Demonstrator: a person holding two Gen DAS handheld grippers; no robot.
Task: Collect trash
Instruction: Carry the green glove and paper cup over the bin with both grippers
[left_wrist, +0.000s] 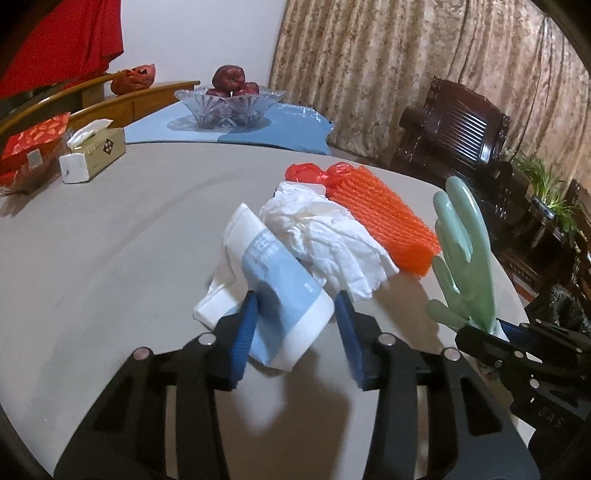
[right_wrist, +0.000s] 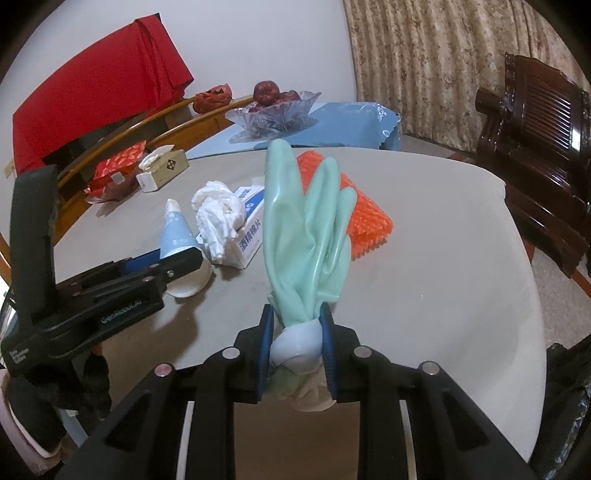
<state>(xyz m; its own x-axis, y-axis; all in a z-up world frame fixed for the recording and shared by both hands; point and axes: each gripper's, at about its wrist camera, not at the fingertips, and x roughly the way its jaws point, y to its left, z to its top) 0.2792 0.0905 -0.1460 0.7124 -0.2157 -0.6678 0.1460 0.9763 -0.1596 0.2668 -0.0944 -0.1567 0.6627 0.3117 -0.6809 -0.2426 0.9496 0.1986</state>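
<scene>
My right tongs (right_wrist: 297, 347) clamp the green glove (right_wrist: 306, 236) upright; left tongs (left_wrist: 295, 328) spread around the blue-white cup (left_wrist: 280, 295), its axis running straight ahead on the tabletop (left_wrist: 110, 258).

Left tongs (left_wrist: 295, 325) spread wide; right tongs (right_wrist: 297, 354) clamped tight.
</scene>
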